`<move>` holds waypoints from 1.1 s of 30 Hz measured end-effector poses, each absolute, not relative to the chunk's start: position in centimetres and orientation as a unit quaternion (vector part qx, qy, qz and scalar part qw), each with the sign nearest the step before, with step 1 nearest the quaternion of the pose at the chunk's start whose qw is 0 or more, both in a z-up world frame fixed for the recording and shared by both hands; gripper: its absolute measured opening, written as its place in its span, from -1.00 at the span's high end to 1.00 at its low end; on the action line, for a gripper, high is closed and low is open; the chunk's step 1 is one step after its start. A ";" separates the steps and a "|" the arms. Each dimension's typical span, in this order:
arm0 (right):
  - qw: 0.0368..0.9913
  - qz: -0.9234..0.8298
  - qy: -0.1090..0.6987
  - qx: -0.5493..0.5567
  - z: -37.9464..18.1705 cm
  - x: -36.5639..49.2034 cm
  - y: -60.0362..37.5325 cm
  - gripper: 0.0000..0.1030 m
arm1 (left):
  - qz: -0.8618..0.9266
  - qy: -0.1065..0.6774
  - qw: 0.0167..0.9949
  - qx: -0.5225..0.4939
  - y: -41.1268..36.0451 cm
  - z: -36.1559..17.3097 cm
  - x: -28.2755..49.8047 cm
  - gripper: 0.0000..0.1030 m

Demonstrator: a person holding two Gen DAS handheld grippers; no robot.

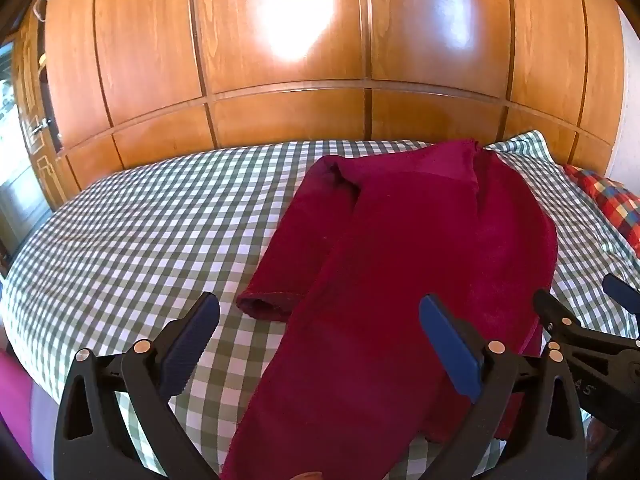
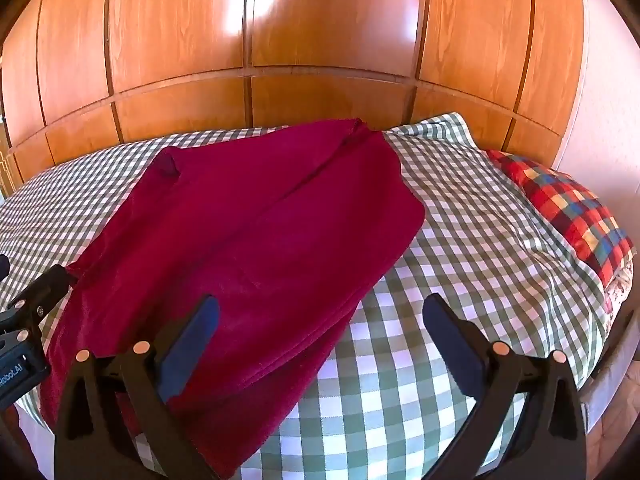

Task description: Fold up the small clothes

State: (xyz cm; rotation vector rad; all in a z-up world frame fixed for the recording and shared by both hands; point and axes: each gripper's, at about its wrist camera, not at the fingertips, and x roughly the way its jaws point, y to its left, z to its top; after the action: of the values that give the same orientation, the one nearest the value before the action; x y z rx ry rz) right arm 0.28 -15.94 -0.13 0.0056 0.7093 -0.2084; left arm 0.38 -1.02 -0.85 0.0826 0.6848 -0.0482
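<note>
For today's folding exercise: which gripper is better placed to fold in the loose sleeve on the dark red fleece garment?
Probably the left gripper: the loose sleeve lies just ahead of its open fingers, while the right gripper faces the garment's opposite edge.

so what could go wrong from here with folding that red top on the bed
The left sleeve is already folded over the red top; a careless grab may undo it. The checked bedsheet is soft, so the open right gripper or the open left gripper could pinch sheet along with cloth.
</note>
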 end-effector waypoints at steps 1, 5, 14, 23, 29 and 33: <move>0.932 -0.102 0.348 0.001 -0.2 0.3 -15.9 -0.96 | -0.026 0.336 0.941 0.040 -1.1 -0.9 0.4 -0.92; 0.930 -0.096 0.355 -0.002 -0.5 0.5 -15.7 -0.96 | -0.035 0.338 0.940 0.034 -1.1 -0.9 0.3 -0.92; 0.928 -0.092 0.361 -0.007 -0.7 0.6 -15.4 -0.96 | -0.035 0.338 0.940 0.037 -0.9 -1.0 0.2 -0.92; 0.921 -0.091 0.378 0.017 -1.2 0.8 -16.2 -0.96 | -0.012 0.326 0.943 0.067 -1.0 -0.7 -0.2 -0.92; 0.917 -0.095 0.388 0.019 -1.7 0.5 -16.3 -0.96 | -0.008 0.323 0.943 0.074 -0.6 -0.7 -0.5 -0.92; 0.914 -0.096 0.393 0.020 -1.8 0.4 -16.4 -0.96 | -0.007 0.327 0.942 0.072 -0.3 -0.8 -0.4 -0.92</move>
State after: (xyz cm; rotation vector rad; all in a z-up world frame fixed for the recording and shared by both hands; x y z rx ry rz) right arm 0.43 -16.39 -1.77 0.0411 0.8090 -0.1983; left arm -0.41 -0.31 -0.85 0.1475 0.6676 -0.0136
